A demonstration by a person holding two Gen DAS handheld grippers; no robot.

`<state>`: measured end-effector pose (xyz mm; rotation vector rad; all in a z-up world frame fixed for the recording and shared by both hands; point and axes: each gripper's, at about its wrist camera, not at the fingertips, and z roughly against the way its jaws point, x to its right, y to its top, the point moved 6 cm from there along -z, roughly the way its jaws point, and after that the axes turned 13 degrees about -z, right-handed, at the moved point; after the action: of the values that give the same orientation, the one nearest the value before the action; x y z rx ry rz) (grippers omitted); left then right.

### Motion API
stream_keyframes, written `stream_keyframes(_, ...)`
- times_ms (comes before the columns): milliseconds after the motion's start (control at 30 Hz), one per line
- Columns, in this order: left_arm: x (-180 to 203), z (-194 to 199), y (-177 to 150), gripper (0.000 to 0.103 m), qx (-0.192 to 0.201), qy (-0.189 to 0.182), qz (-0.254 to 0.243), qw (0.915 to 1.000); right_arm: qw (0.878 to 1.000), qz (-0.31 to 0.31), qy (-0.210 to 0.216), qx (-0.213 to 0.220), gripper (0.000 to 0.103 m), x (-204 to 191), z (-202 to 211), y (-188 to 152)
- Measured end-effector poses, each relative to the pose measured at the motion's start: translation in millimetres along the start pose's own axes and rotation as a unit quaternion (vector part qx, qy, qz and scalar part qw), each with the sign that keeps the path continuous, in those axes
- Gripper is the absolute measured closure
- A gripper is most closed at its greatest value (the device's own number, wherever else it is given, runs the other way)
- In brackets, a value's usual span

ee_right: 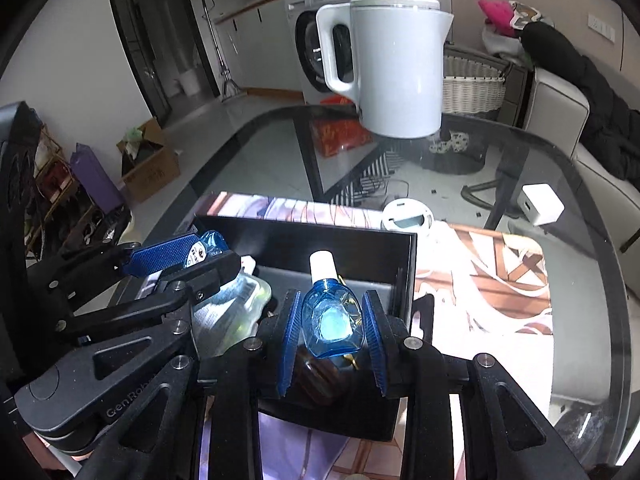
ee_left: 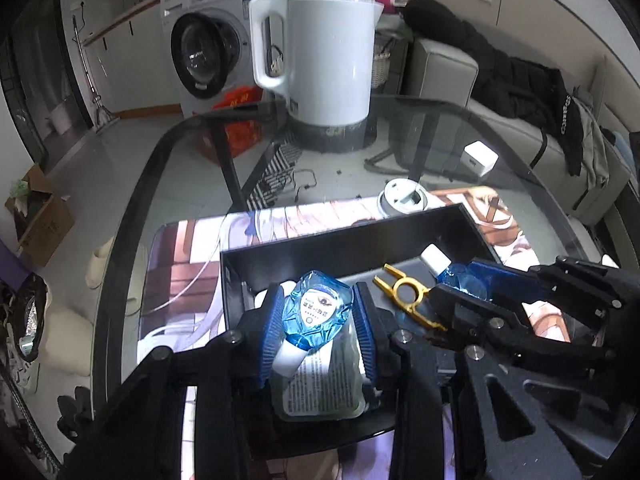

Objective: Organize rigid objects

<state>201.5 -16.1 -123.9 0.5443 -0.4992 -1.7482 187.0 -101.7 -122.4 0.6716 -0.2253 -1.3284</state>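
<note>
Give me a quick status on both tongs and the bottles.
Left tongs shut on a blue bottle, right tongs on a second blue bottle. Both over the black box. Gold clip and clear pouch already inside.

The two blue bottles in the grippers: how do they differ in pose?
The left gripper's blue faceted bottle points its white cap toward the camera, printed label showing. The right gripper's blue faceted bottle points its white cap away, toward the black box's far wall; no label shows. Both are clear blue, white-capped, held between blue-padded fingers over the box.
</note>
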Motion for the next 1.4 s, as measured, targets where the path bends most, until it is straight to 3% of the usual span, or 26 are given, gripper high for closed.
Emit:
stream_keyframes(167, 0.6, -8.7, -7.3, 0.070, -0.024, -0.006, 0.005, 0.9997, 1.000, 0.015, -0.006, -0.018, 0.072, -4.3, -5.6, -8.3)
stream_keyframes(633, 1.5, -7.1, -13.2, 0.066, -0.042, -0.034, 0.000, 0.9985, 0.998, 0.019, -0.005, -0.058, 0.072, -4.7, -5.5, -11.4)
stream_keyframes(867, -1.6, 19.3, -12.5, 0.049, 0.003, -0.026, 0.005, 0.9996, 0.999, 0.030, -0.003, -0.026, 0.069, -5.0, 12.5, -10.2)
stream_keyframes(1000, -0.8, 44.5, -18.8, 0.047, 0.032, -0.023, 0.012, 0.9992, 1.000, 0.013, 0.015, 0.009, 0.064, -6.4, 37.0, -13.4)
stream_keyframes(1167, 10.0, 82.3, -37.1, 0.044, 0.093, 0.020, 0.005, 0.9955, 0.998, -0.014, 0.041, 0.053, 0.052, -5.0, 70.2, -31.0)
stream_keyframes(1300, 19.3, 91.9, -51.5, 0.038, 0.107, 0.034, -0.013, 0.9935, 0.996, -0.026, 0.049, 0.074, 0.050, -2.2, 90.9, -43.7)
stream_keyframes(1400, 19.8, 97.2, -59.0, 0.031, 0.115, 0.041, -0.013, 0.9925, 0.995, -0.027, 0.051, 0.087, 0.035, -1.2, 103.1, -54.1)
